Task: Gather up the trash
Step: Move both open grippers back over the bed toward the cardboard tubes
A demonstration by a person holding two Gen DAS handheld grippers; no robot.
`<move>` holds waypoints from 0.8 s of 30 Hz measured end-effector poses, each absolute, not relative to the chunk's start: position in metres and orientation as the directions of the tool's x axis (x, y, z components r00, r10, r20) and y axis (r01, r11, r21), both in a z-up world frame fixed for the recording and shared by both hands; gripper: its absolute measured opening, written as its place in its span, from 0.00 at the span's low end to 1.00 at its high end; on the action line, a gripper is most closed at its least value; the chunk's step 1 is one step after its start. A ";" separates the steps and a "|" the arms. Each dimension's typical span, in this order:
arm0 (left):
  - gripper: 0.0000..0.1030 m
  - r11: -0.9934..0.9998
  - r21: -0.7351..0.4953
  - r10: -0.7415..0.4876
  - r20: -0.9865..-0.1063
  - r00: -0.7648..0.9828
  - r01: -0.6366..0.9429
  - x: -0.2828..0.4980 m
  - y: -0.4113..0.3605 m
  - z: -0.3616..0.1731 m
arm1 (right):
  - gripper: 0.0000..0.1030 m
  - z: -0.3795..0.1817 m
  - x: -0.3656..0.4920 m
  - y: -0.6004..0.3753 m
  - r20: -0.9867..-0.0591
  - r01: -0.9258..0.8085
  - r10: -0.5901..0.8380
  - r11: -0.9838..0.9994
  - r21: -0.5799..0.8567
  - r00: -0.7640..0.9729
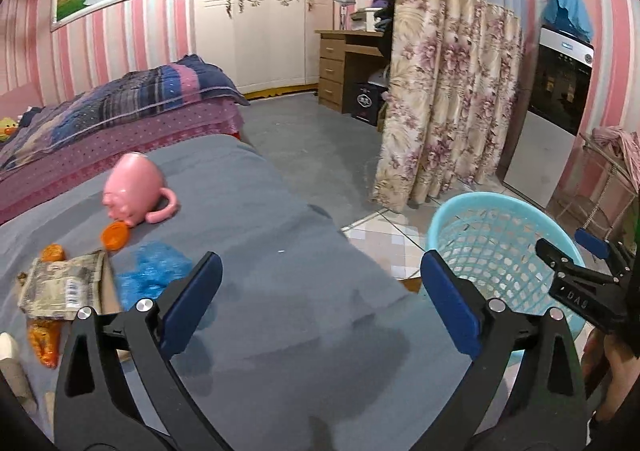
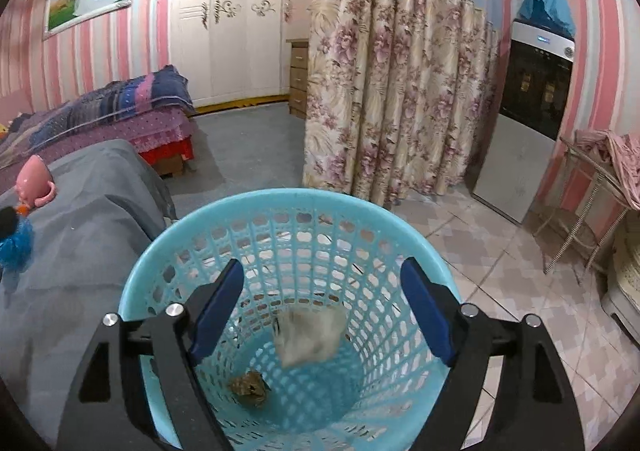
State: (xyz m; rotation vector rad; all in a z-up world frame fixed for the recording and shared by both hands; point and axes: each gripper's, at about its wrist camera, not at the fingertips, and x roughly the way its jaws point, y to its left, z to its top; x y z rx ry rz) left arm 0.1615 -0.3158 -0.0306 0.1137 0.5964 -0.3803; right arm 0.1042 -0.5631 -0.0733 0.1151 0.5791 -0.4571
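Note:
My left gripper (image 1: 320, 271) stands open and empty over the grey cover (image 1: 288, 235). On the cover to its left lie a printed wrapper (image 1: 64, 283), an orange wrapper (image 1: 46, 339), a blue crumpled piece (image 1: 154, 271), an orange lid (image 1: 116, 235) and a pink mug (image 1: 134, 189) on its side. My right gripper (image 2: 324, 275) is open above the turquoise basket (image 2: 280, 197). A blurred white paper wad (image 2: 312, 335) is below its fingers, touching neither. A brown crumpled wad (image 2: 248, 391) rests on the basket's bottom. In the left wrist view, the right gripper (image 1: 576, 251) shows over the basket (image 1: 460, 211).
The basket stands on tiled floor (image 2: 500, 271) beside the grey cover's edge. A floral curtain (image 2: 380, 91) hangs behind it. A bed with a purple blanket (image 1: 120, 103), a wooden desk with drawers (image 1: 336, 67), a tall cabinet (image 2: 528, 111) and a metal rack (image 2: 592, 179) surround the area.

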 end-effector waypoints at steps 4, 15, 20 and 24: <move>0.94 0.934 -0.003 -0.300 -0.554 0.777 0.358 0.151 -0.292 -0.025 | 0.89 -0.068 0.093 -0.555 -0.542 0.471 -0.387 0.882 0.018 0.746; 0.95 0.978 0.015 -0.168 -0.542 0.823 0.209 0.119 -0.184 -0.012 | 0.92 -0.039 0.091 -0.465 -0.482 0.355 -0.289 0.934 0.050 0.827; 0.95 0.996 0.024 -0.059 -0.548 0.834 0.086 0.106 -0.112 -0.013 | 0.92 -0.037 0.097 -0.410 -0.477 0.258 -0.201 0.964 0.057 0.856; 0.95 1.000 0.028 0.022 -0.552 0.834 -0.008 0.097 -0.059 -0.018 | 0.92 -0.039 0.100 -0.365 -0.482 0.180 -0.130 0.982 0.058 0.867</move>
